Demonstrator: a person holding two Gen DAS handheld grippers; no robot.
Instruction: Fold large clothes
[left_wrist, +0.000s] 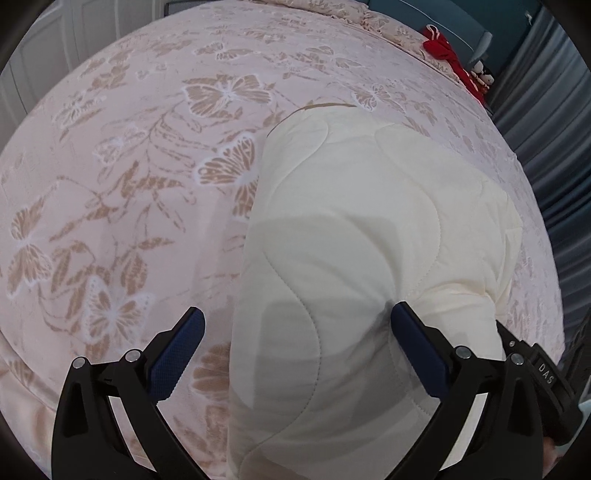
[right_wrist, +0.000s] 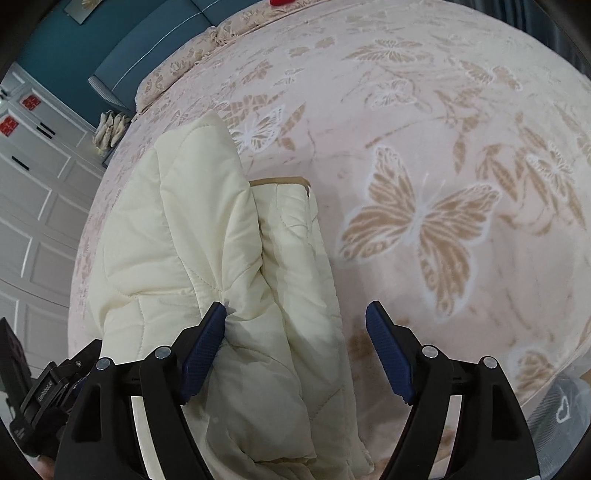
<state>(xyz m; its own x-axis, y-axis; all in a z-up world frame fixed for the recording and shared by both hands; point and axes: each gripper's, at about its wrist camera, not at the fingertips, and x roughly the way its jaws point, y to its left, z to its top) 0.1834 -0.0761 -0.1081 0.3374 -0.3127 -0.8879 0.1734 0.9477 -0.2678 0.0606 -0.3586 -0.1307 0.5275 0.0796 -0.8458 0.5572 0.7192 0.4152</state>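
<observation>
The cream quilted garment (left_wrist: 351, 240) lies on the bed (left_wrist: 129, 166), gathered into a long folded bundle that runs straight ahead of both claws. It rests on the butterfly-patterned bedspread (right_wrist: 424, 221), probably because a wide, soft, flat bed lets a bulky padded piece be spread and doubled over without sliding off.

The left claw (left_wrist: 297, 325) stands open above the near end of the bundle. Its right pad sits against or just over the cloth, its left pad hangs over bare bedspread beside the garment's edge, and nothing is pinched between them. The right claw (right_wrist: 297, 321) is open too, its jaws spread wide. The garment's folded ridge lies between them, the left pad (right_wrist: 207, 350) brushing a crease while the right pad stands apart from the cloth over the bedspread. Neither claw holds anything.

Both claws point steeply down at the near end of the garment, side by side, which suits laying a fold down and releasing it. The top layer sits doubled over the lower one, with a tan-trimmed edge (right_wrist: 280, 181) showing ahead of the right claw where the layers do not quite match. The fold looks largely made, though another fold or some tidying may remain. A red item (left_wrist: 450, 55) lies far ahead at the bed's far edge, well apart from the work.
</observation>
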